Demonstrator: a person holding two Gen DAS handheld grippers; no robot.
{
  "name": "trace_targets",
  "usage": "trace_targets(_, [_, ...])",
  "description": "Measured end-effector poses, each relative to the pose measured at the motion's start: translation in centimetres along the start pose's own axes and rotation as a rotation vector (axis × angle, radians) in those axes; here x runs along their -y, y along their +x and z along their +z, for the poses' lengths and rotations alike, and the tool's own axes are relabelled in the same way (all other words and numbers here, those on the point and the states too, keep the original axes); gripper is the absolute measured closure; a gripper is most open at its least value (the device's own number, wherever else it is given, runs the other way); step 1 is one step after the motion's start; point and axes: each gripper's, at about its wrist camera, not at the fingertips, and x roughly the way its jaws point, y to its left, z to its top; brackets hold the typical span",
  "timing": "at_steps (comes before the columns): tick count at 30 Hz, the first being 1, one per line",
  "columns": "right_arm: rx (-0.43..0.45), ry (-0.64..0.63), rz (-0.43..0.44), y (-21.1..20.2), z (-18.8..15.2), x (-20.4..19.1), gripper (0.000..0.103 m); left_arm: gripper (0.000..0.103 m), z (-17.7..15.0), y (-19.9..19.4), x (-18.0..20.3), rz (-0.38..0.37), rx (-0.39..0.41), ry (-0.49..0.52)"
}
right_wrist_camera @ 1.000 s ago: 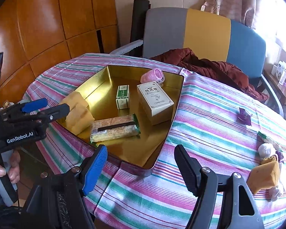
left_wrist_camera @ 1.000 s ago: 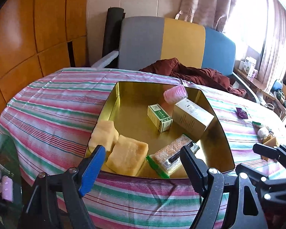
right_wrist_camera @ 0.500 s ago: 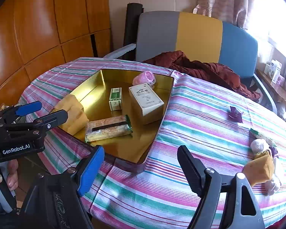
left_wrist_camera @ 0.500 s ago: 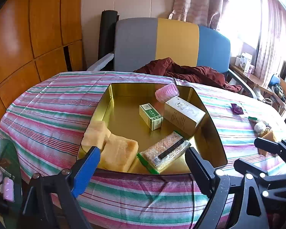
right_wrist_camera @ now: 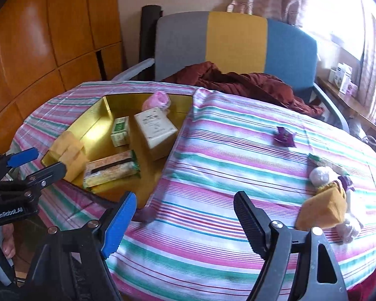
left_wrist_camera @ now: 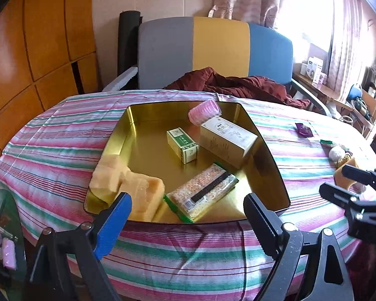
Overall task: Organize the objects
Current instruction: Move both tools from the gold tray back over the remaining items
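Note:
A gold tray [left_wrist_camera: 270, 165] lies on the striped tablecloth and holds two yellow sponges [left_wrist_camera: 137, 195], a small green-and-white box [left_wrist_camera: 183, 148], a larger cream box [left_wrist_camera: 225, 138], a pink roller [left_wrist_camera: 204, 111] and a cracker packet [left_wrist_camera: 203, 192]. My left gripper [left_wrist_camera: 186, 200] hangs open just short of the tray's near edge, with nothing between its fingers. My right gripper [right_wrist_camera: 185, 197] is open over bare cloth right of the tray [right_wrist_camera: 97, 110]. Right of it lie a third yellow sponge [right_wrist_camera: 323, 208], a white ball [right_wrist_camera: 319, 174] and a purple wrapper [right_wrist_camera: 284, 135].
A grey, yellow and blue chair [left_wrist_camera: 213, 50] with a maroon cloth [left_wrist_camera: 238, 85] stands behind the table. Wood panels cover the left wall. A glass side table [left_wrist_camera: 2, 213] sits low on the left. A person's hand [right_wrist_camera: 2, 235] holds the left gripper's handle.
Both grippers' jaws have spread wider. The left gripper has drawn back a little from the tray. The right gripper has shifted right, toward the loose sponge.

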Motion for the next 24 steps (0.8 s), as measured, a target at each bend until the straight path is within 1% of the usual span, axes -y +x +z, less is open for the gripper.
trace_targets(11, [-0.011,0.103,-0.108,-0.8,-1.1,5.9,0.022,0.012,0.1,0.5,2.1,-0.043,-0.019,0.055])
trace_targets(14, [0.004,0.138,-0.150,-1.8,-1.1,8.1,0.021,0.008,0.3,0.7,2.7,-0.073,-0.025,0.063])
trace_targets(18, [0.041,0.198,-0.243,-3.9,-0.8,12.2,0.020,0.008,0.6,0.8,3.9,-0.104,-0.023,0.089])
trace_targets(24, [0.062,0.355,-0.387,-7.5,-1.4,19.6,0.019,0.008,1.3,1.3,6.7,-0.164,-0.023,0.149])
